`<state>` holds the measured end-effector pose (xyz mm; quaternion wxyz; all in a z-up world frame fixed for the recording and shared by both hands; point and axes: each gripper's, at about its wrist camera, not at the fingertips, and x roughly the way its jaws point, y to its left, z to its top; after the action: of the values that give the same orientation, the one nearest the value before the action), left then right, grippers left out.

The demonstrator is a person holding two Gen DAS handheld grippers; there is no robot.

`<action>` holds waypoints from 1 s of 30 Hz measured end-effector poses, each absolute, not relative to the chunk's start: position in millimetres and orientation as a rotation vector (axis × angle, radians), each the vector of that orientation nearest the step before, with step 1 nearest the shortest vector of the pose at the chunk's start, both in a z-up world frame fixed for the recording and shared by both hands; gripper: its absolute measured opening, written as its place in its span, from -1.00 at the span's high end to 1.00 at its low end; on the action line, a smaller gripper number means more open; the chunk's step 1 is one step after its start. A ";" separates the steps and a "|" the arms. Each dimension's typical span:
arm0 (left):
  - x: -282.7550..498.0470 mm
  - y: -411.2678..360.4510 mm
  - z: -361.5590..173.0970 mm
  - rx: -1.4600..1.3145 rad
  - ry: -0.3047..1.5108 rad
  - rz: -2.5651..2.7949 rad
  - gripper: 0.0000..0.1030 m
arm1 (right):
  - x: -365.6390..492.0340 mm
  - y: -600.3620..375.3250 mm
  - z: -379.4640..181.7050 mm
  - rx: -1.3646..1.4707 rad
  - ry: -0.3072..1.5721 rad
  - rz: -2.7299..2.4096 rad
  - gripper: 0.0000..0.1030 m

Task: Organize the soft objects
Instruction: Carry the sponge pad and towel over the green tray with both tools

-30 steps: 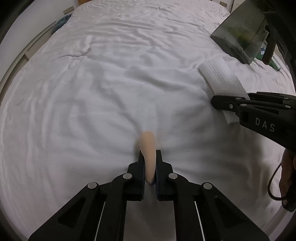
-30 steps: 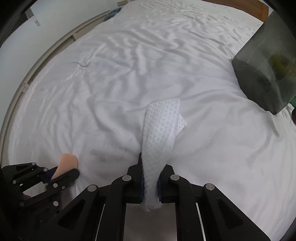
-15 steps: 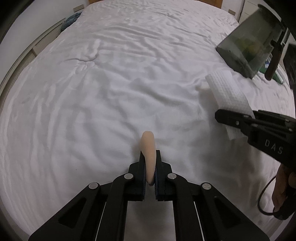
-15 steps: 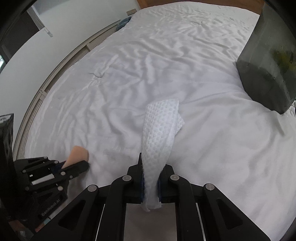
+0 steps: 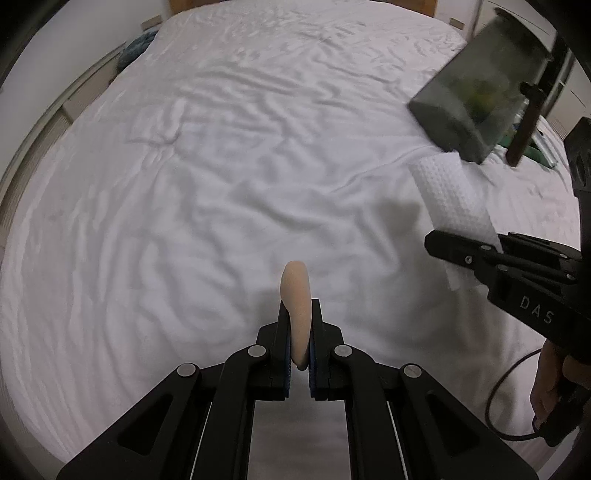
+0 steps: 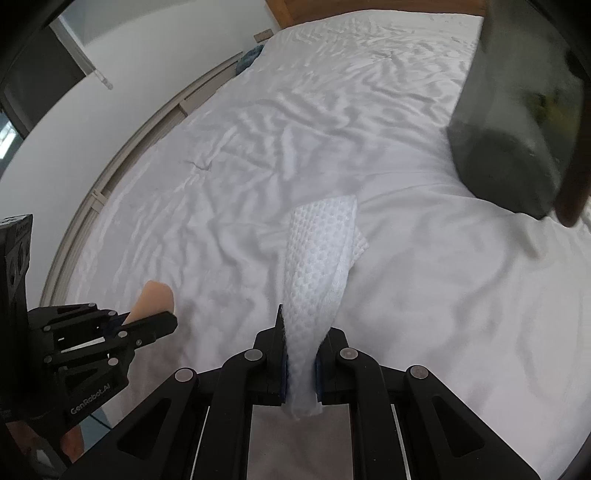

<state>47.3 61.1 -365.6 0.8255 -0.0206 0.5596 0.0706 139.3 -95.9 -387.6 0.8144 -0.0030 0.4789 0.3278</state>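
Note:
My left gripper [image 5: 299, 314] is shut on a flat peach-coloured soft pad [image 5: 294, 291] and holds it on edge above the white bed [image 5: 240, 166]. My right gripper [image 6: 301, 325] is shut on a white waffle-weave cloth [image 6: 319, 254], which hangs forward from the jaws over the bed. In the left wrist view the right gripper [image 5: 443, 245] and the cloth [image 5: 448, 195] are at the right. In the right wrist view the left gripper [image 6: 162, 319] with the peach pad [image 6: 153, 297] is at the lower left.
A dark translucent storage box [image 5: 476, 99] stands on the bed at the far right, also in the right wrist view [image 6: 517, 129]. A blue-green fabric [image 5: 135, 50] lies at the bed's far left edge. A wooden headboard [image 6: 332, 7] is at the back.
Both grippers have risen and moved forward over the bed with their loads still held. The dark box now looks closer.

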 end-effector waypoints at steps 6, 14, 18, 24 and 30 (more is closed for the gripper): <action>58.2 27.4 -349.8 -0.013 1.183 0.089 0.91 | 136.5 -129.4 -375.0 0.042 1.014 0.692 0.82; 74.8 -55.2 -329.1 0.059 1.184 -0.080 0.91 | 118.8 -205.1 -347.9 0.019 1.009 0.609 0.82; 87.0 -103.1 -321.4 0.070 1.178 -0.174 0.91 | 120.3 -258.8 -331.8 0.009 1.008 0.514 0.82; 126.2 -177.6 -303.4 0.049 1.130 -0.272 0.91 | 142.4 -335.3 -304.9 -0.014 0.966 0.391 0.82; 199.2 -232.4 -286.9 -0.035 1.054 -0.300 0.91 | 188.0 -389.1 -277.0 -0.056 0.896 0.322 0.82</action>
<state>199.2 -232.4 -286.9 0.8534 -0.0169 0.5012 -0.1424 188.0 -389.1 -277.0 0.8884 -0.0271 0.4313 0.1549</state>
